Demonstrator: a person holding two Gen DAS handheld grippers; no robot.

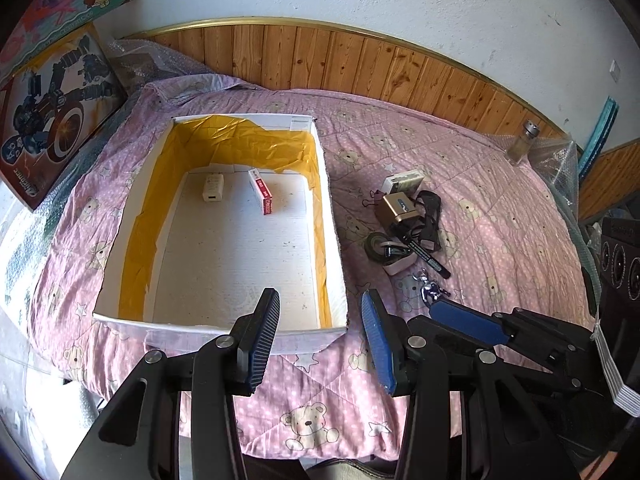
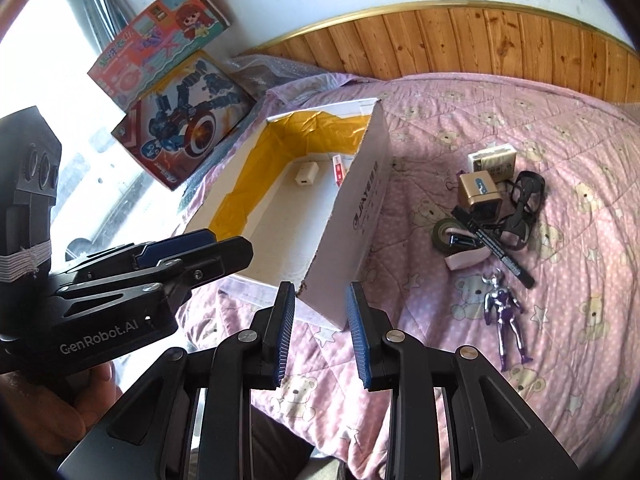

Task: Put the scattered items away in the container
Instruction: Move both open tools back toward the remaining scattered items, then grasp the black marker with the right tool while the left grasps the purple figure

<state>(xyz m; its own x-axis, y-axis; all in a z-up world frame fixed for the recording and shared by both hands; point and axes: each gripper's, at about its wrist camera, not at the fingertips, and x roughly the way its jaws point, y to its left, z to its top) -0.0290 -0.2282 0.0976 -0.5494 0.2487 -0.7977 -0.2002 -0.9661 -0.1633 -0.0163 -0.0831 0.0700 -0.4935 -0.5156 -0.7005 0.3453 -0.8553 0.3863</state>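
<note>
Black-framed and blue-padded, the left claw [image 1: 320, 312] hovers wide apart and empty over the near right corner of the white box [image 1: 224, 330], its fingers pointing toward the far wall. Just to its right, the right claw [image 2: 320, 308] also stands parted with nothing between its pads, level above the pink bear-print quilt [image 2: 520, 96] and aimed at the box's near corner. A hand [image 2: 60, 412] grips the left tool's handle at the lower left of the right wrist view.

Lying on the bed, the box runs its long axis near to far, open upward, with yellow tape lining its inner walls. Inside, at the far end, sit a white charger [image 1: 213, 188] and a red-and-white pack [image 1: 261, 191], the pack lengthwise along the box.

Right of the box, well apart from its wall, a cluster lies on the quilt: a small cream box [image 2: 493, 162], a gold case [image 2: 478, 194], black straps [image 2: 528, 200], a tape roll [image 2: 447, 232], and a black marker [image 2: 496, 246] angled from far left to near right. Nearer, a silver-purple figure [image 2: 505, 316] lies lengthwise, feet toward the camera. Open quilt spreads near and right of the cluster. Two toy boxes [image 2: 184, 116] lean at the far left.
</note>
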